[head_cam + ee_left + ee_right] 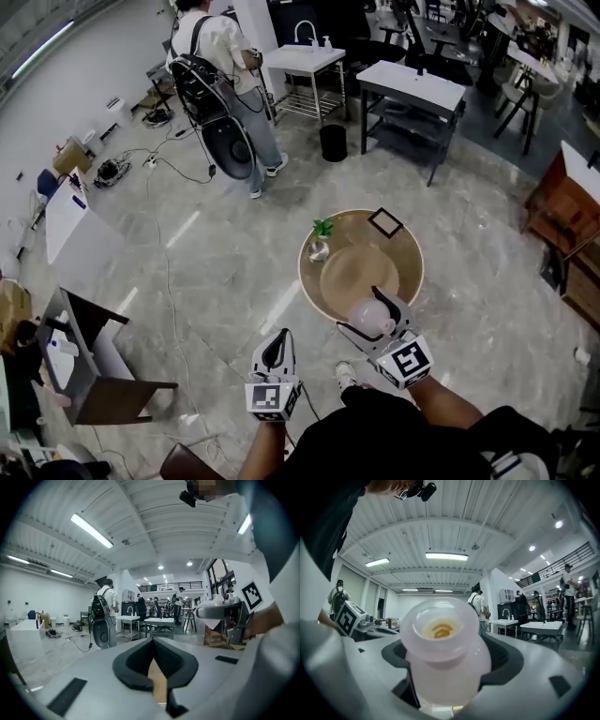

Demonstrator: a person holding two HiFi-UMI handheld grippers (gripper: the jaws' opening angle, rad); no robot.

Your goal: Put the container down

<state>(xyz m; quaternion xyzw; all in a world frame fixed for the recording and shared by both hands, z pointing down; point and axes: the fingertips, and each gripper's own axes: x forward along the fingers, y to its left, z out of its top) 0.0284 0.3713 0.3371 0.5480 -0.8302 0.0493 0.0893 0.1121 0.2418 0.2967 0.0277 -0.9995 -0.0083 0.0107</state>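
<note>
A translucent white container [364, 322] with a wide round mouth is held in my right gripper [378, 314], just over the near edge of the round wooden table [405, 246]. In the right gripper view the container [443, 653] fills the space between the jaws, its mouth pointing away from the camera, and the right gripper [446, 672] is shut on its body. My left gripper [279, 339] hangs over the floor to the left of the table, shut and holding nothing. In the left gripper view its jaws meet at the tips, and the left gripper [153, 645] points out across the room.
On the table lie a round woven mat [359, 277], a small green plant [322, 228], and a black square frame [384, 222]. A person with a backpack [220, 70] stands far off. Cables [169, 281] run over the floor; a dark chair [103, 375] stands at left.
</note>
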